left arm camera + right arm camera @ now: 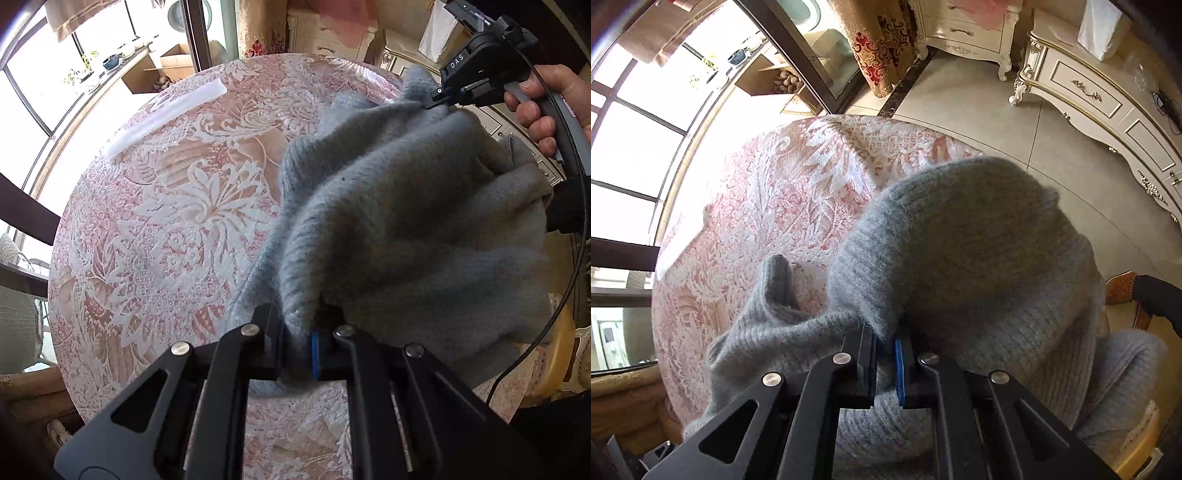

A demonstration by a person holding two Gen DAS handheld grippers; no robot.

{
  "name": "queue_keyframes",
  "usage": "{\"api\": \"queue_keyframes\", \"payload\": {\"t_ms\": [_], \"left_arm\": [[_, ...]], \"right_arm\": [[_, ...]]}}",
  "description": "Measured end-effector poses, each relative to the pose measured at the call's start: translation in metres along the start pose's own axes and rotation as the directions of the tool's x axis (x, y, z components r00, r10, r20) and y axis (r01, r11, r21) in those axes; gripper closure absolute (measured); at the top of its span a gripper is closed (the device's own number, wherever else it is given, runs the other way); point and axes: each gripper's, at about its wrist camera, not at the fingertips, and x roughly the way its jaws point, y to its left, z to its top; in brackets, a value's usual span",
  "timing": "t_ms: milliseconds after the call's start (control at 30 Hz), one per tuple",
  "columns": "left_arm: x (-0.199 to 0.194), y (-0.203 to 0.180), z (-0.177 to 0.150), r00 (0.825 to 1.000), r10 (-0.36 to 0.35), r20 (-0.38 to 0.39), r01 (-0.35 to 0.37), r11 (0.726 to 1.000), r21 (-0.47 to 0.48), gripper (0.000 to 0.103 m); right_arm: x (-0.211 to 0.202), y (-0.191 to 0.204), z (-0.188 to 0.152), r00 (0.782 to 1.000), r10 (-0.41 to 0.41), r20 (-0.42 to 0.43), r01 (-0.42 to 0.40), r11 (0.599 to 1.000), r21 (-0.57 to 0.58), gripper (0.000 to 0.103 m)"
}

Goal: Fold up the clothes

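Note:
A grey knitted sweater lies bunched on the right part of a round table covered with a pink and white floral cloth. My left gripper is shut on a fold of the sweater at its near edge. In the same view my right gripper, held by a hand, pinches the sweater's far edge. In the right wrist view the right gripper is shut on a fold of the grey sweater, which spreads over the table and hangs past its edge.
A white strip lies on the far left part of the table. A dark chair back stands at the left. Cream cabinets line the tiled floor on the right. A wooden chair stands near the table's right edge.

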Motion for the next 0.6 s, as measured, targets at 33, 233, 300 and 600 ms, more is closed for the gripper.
{"api": "queue_keyframes", "payload": {"t_ms": [33, 233, 300, 600], "left_arm": [[-0.006, 0.0, -0.002, 1.0, 0.003, 0.009, -0.003, 1.0, 0.003, 0.091], [-0.063, 0.003, -0.002, 0.995, -0.003, 0.1, -0.002, 0.999, 0.049, 0.092], [-0.093, 0.0, 0.004, 0.988, -0.008, 0.151, -0.004, 0.997, 0.082, 0.092], [-0.266, -0.014, 0.006, 0.908, -0.05, 0.417, -0.063, 0.965, 0.253, 0.092]], "right_arm": [[-0.008, 0.0, -0.005, 1.0, 0.007, 0.018, -0.007, 1.0, 0.001, 0.096], [-0.101, -0.004, -0.051, 0.974, 0.068, 0.214, -0.073, 0.997, 0.014, 0.096], [-0.144, -0.006, -0.068, 0.95, 0.096, 0.296, -0.108, 0.994, 0.023, 0.096], [-0.364, 0.017, -0.183, 0.773, 0.08, 0.629, -0.104, 0.995, 0.002, 0.096]]}}
